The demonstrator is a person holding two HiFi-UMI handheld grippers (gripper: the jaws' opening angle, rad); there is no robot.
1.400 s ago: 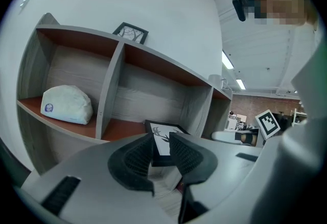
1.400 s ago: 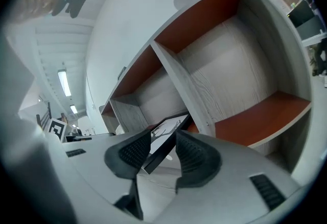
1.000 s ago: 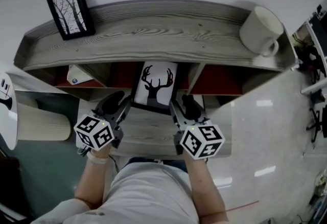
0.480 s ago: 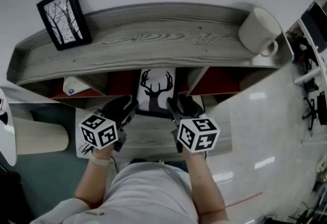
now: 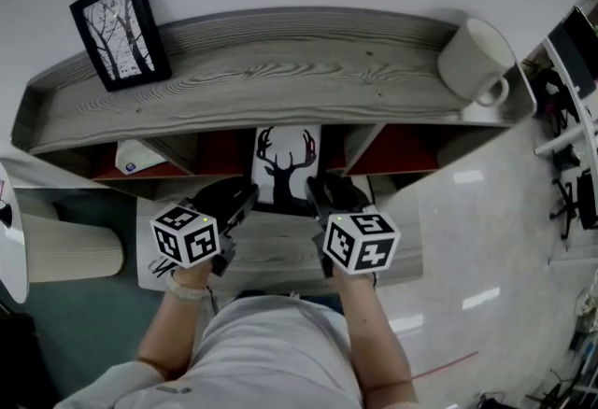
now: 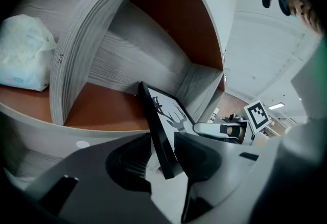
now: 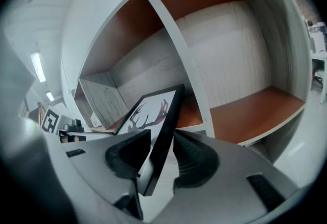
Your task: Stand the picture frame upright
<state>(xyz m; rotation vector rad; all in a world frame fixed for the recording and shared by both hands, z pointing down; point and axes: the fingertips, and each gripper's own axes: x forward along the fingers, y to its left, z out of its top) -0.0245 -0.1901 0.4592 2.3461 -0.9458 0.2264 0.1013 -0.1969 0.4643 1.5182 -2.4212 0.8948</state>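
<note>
status: not finished. the frame point(image 5: 288, 164) is found in the middle bay of the shelf point(image 5: 280, 71), its bottom edge set on the lower board point(image 5: 280, 246) and its top tipped back under the top board, deer face up; it is judged leaning, not upright. the left gripper point(image 6: 162, 140) is placed over the frame's left edge with its jaws spread wide, just opened further; the edge is between them, a gap is seen beside the outer pad, so nothing is clamped there. the right gripper point(image 7: 162, 135) is placed over the right edge; its jaws have just been closing, and both pads appear to be pressed on the frame's two faces, so a grip is judged made on that side. done so far: both sides are reached and one is taken. left to do: the left side is to be clamped or steadied, the top is to be swung forward until the frame is vertical, then the frame is to be released without a slide on the board. against the frame of a second ago: both marker cubes are seen drawn in nearer each other and nearer the frame's lower corners; the frame's lean is read as about the same. a tree print point(image 5: 120, 29), a mug point(image 5: 476, 57) and a white packet point(image 6: 25, 54) are noted untouched.
</note>
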